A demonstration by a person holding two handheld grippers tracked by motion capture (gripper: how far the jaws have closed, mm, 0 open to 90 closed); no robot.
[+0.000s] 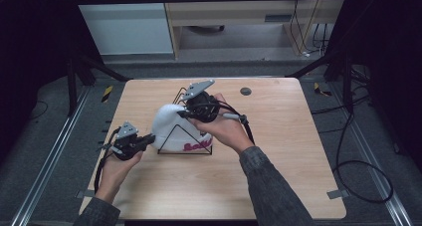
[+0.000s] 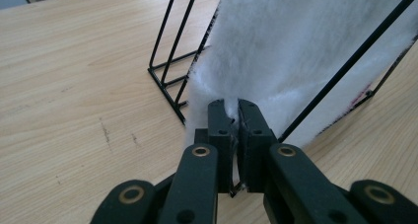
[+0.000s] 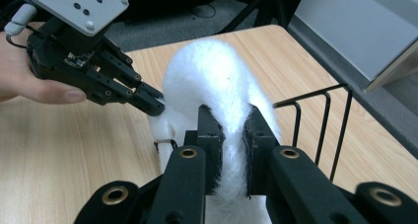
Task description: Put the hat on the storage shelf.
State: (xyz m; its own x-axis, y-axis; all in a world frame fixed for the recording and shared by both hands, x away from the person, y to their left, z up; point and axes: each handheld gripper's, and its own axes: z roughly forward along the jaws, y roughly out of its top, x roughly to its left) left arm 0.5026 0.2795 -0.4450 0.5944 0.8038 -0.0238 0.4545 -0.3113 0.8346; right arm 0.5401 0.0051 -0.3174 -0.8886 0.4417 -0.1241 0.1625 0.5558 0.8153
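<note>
Nearest the person, the left tongs (image 1: 149,140) lie low over the counter (image 1: 278,186), clenched on the lower edge of one white fluffy hat (image 1: 171,126). In the left gripper view the two black jaws press together with a thin fold of the white pile between them (image 2: 235,116). That low pinch likely anchors the hem so the fabric stays taut while the other hand works.

Just beyond, the hat hangs draped over one black wire rack (image 1: 185,145), a triangular frame standing near the middle of the counter. Its fluffy body covers the rack's upper part; a patch of pink lettering (image 1: 197,146) shows at the hem on the person's right. In the right gripper view, the rack's upright rods (image 3: 325,130) stand bare beside the hat.

Farther on, the right tongs (image 1: 183,113) grasp the crown from above, jaws squeezed on a thick ridge of the fluff (image 3: 231,135). Judging by this hold, the upper grip serves to lift or seat the hat on the frame, steadied from below.

The count: two tongs, one hat, one rack. A small dark round disc (image 1: 245,91) sits near the counter's far edge, well apart from the work.
</note>
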